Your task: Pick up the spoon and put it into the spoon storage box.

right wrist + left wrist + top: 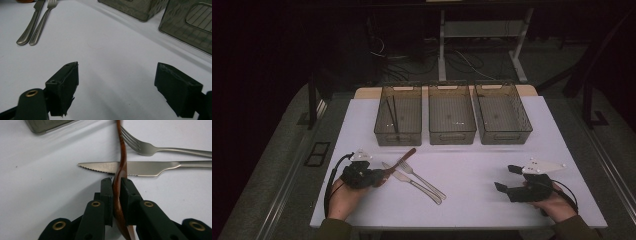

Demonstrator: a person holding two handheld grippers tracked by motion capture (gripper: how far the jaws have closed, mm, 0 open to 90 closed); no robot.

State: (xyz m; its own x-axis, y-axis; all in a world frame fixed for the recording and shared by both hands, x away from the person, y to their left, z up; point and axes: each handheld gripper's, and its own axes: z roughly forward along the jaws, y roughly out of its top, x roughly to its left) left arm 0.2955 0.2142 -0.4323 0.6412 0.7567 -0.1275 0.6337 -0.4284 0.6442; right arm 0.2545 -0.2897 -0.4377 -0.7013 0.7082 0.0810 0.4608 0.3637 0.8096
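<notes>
Your left gripper (381, 178) sits at about 8 o'clock on the white tabletop (472, 200), and its jaws are clamped tight on a wooden utensil (119, 187). In the left gripper view the two black pads press flat against either side of its brown handle, which runs straight up from between them and crosses over the blade of the knife (140, 168). The wooden piece stands on edge in your grip. From above, its reddish stem (404, 156) angles away from your hand toward 1 o'clock, its far end pointing at the left bin (398, 135).

The knife lies flat with its serrated edge toward you, and the fork (150, 148) lies just beyond it, tines near the wooden handle. In the high view both steel pieces lie side by side, running from the wooden utensil down toward 4 o'clock.

Your right gripper (503, 178) rests at about 4 o'clock on the tabletop, well apart from the cutlery. Its jaws stand wide open with nothing between them, just bare tabletop showing in the gap.

Three dark mesh bins stand in a row at 12 o'clock: the middle bin (452, 136) and the right bin (507, 136) beside the left one.
</notes>
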